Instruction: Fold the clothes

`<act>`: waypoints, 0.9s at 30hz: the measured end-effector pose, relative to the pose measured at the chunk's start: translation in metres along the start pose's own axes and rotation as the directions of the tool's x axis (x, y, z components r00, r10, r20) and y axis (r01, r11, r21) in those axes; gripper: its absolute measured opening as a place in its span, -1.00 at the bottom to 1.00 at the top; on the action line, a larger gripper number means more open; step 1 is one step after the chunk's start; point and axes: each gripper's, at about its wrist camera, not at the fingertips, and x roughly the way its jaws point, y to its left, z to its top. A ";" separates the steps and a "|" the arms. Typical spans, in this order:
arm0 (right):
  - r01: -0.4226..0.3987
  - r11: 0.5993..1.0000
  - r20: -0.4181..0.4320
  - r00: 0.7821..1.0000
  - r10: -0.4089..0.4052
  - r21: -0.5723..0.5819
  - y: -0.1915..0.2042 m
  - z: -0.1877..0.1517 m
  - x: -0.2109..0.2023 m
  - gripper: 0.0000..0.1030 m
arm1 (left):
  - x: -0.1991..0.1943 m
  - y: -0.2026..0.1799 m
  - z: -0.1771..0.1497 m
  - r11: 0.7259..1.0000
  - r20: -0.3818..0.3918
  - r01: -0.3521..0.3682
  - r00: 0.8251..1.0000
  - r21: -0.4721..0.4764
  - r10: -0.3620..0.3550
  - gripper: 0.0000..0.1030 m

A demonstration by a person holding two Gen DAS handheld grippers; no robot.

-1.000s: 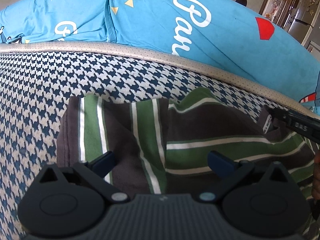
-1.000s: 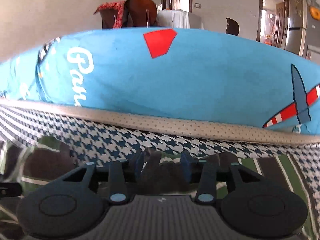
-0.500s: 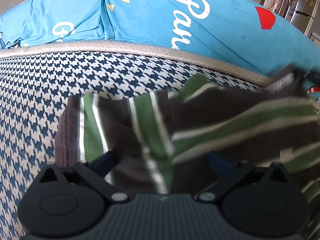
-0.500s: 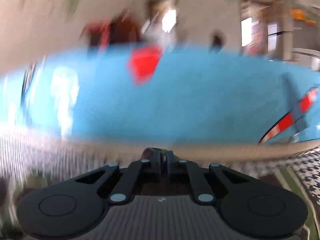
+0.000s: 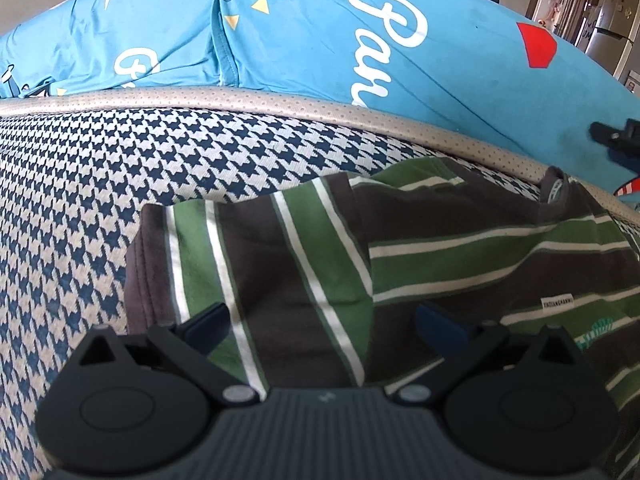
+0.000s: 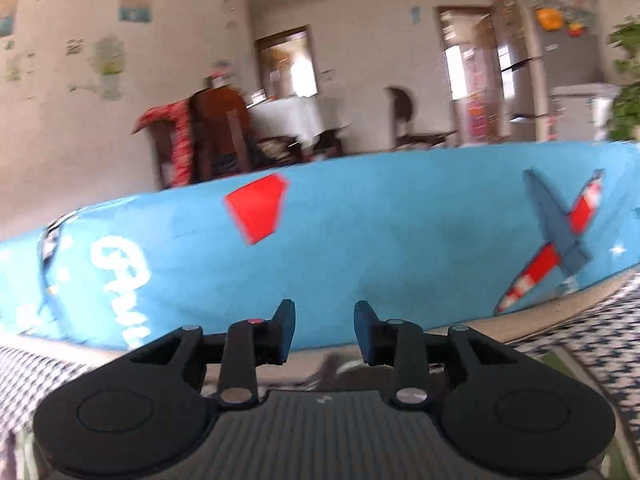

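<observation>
A brown shirt with green and white stripes [image 5: 304,264] lies on the houndstooth cushion [image 5: 120,168], its left sleeve folded inward. My left gripper [image 5: 322,320] hovers open just above the shirt's near part, nothing between its fingers. My right gripper [image 6: 325,330] is raised above the shirt's collar side; its jaws are opening and nothing sits between them. It shows as dark tips [image 5: 616,138] at the right edge of the left wrist view. Only a blurred bit of shirt [image 6: 344,372] shows under the right gripper.
A long blue printed bolster [image 5: 400,40] runs along the far side of the cushion behind a beige piped edge [image 5: 280,102]. Beyond it are a dark chair draped with red cloth [image 6: 208,136], a white-covered table [image 6: 288,118] and doorways.
The right gripper shut on the shirt's collar side, pulled it up, then let it drop and rose clear, tilting upward. The shirt's right part has resettled flat. The left gripper stayed put.
</observation>
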 end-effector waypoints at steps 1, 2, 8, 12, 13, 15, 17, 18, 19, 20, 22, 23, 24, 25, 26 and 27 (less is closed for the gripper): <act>-0.041 0.999 -0.029 0.999 0.041 0.000 0.003 -0.003 0.004 -0.36 | -0.001 0.001 0.000 1.000 0.001 0.000 1.000 -0.002 0.000 1.00; -0.082 0.997 -0.060 0.995 0.082 0.002 0.006 -0.005 0.008 -0.36 | -0.001 0.001 0.001 1.000 0.002 0.000 1.000 -0.005 0.000 1.00; -0.216 0.975 -0.174 0.964 0.203 -0.055 0.035 -0.026 0.030 -0.35 | -0.004 0.006 0.003 1.000 0.010 -0.009 1.000 -0.020 0.009 1.00; -0.246 0.966 -0.216 0.950 0.225 -0.078 0.051 -0.037 0.050 -0.18 | -0.003 0.006 0.003 1.000 0.001 -0.008 1.000 -0.020 0.008 1.00; -0.251 0.964 -0.226 0.947 0.226 -0.085 0.054 -0.040 0.053 -0.13 | -0.003 0.006 0.002 1.000 -0.001 -0.009 1.000 -0.018 0.009 1.00; -0.261 0.960 -0.246 0.942 0.230 -0.102 0.060 -0.046 0.057 -0.12 | -0.002 0.005 0.002 1.000 -0.005 -0.010 1.000 -0.015 0.010 1.00; -0.263 0.956 -0.265 0.938 0.222 -0.132 0.066 -0.053 0.060 -0.11 | 0.000 0.005 0.001 1.000 -0.012 -0.010 1.000 -0.016 0.010 1.00; -0.261 0.953 -0.273 0.938 0.214 -0.151 0.069 -0.055 0.061 -0.11 | 0.000 0.005 0.000 1.000 -0.015 -0.010 1.000 -0.016 0.010 1.00; -0.260 0.947 -0.266 0.942 0.207 -0.186 0.073 -0.058 0.061 -0.10 | 0.001 0.005 0.000 1.000 -0.016 -0.011 1.000 -0.015 0.011 1.00; -0.269 0.937 -0.266 0.941 0.208 -0.221 0.077 -0.059 0.061 -0.21 | 0.001 0.004 -0.001 1.000 -0.016 -0.014 1.000 -0.011 0.014 1.00; -0.296 0.923 -0.274 0.935 0.227 -0.246 0.083 -0.060 0.060 -0.46 | 0.002 0.002 -0.002 1.000 -0.015 -0.020 1.000 0.001 0.020 1.00; -0.296 0.921 -0.275 0.935 0.225 -0.253 0.085 -0.060 0.061 -0.54 | 0.002 0.001 -0.002 1.000 -0.014 -0.020 1.000 0.003 0.020 1.00; -0.295 0.920 -0.275 0.935 0.223 -0.259 0.087 -0.060 0.062 -0.59 | 0.001 0.001 -0.003 1.000 -0.014 -0.019 1.000 0.004 0.019 1.00; -0.303 0.918 -0.269 0.934 0.234 -0.254 0.088 -0.060 0.062 -0.67 | 0.002 0.000 -0.003 1.000 -0.013 -0.021 1.000 0.007 0.021 1.00; -0.313 0.917 -0.263 0.932 0.247 -0.248 0.089 -0.059 0.062 -0.71 | 0.003 -0.001 -0.004 1.000 -0.011 -0.026 1.000 0.012 0.026 1.00; -0.327 0.920 -0.226 0.933 0.279 -0.216 0.088 -0.055 0.059 -0.72 | 0.003 -0.002 -0.004 0.999 -0.009 -0.030 0.999 0.017 0.030 1.00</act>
